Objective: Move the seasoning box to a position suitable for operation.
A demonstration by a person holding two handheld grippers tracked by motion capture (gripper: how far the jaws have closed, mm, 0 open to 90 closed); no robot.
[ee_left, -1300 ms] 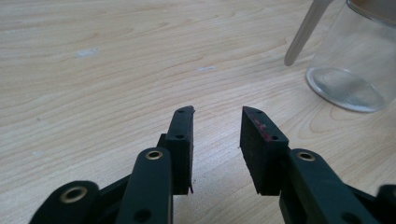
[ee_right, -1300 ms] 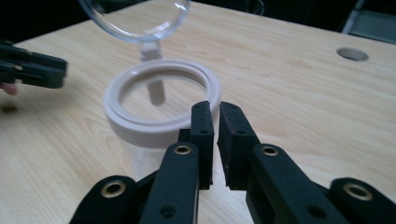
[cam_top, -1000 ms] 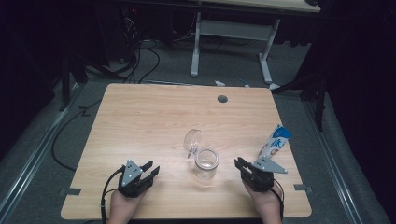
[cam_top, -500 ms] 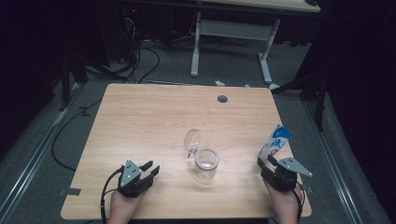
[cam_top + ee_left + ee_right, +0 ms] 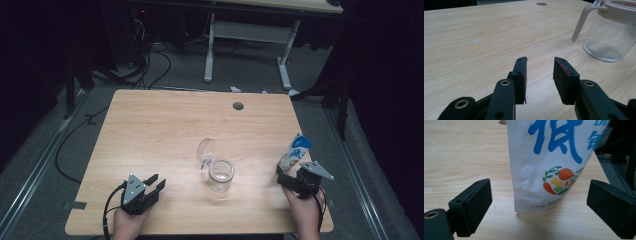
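Two black grippers rest low over the light wooden desk (image 5: 150, 125), each one in a hand of the person. The right gripper (image 5: 289, 176) is released: its jaws have just been opening and now stand wide apart. In the right gripper view the white stand-up pouch with blue characters and a small vegetable picture (image 5: 551, 165) stands upright between the two pads, and neither pad touches it. In the high view this pouch (image 5: 295, 152) is just beyond the right gripper, near the right edge of the desk.

The left gripper (image 5: 154, 183) is also released, with its jaws partly open and nothing between them; below them is only the wood of the desk.

The clear glass jar (image 5: 221, 175) stands upright in the middle, to the left of the pouch and well apart from it. Its clear hinged lid (image 5: 205, 150) is open and tilted back behind the jar. The left gripper is further left of the jar. A small round grey hole (image 5: 238, 106) lies far behind the jar.
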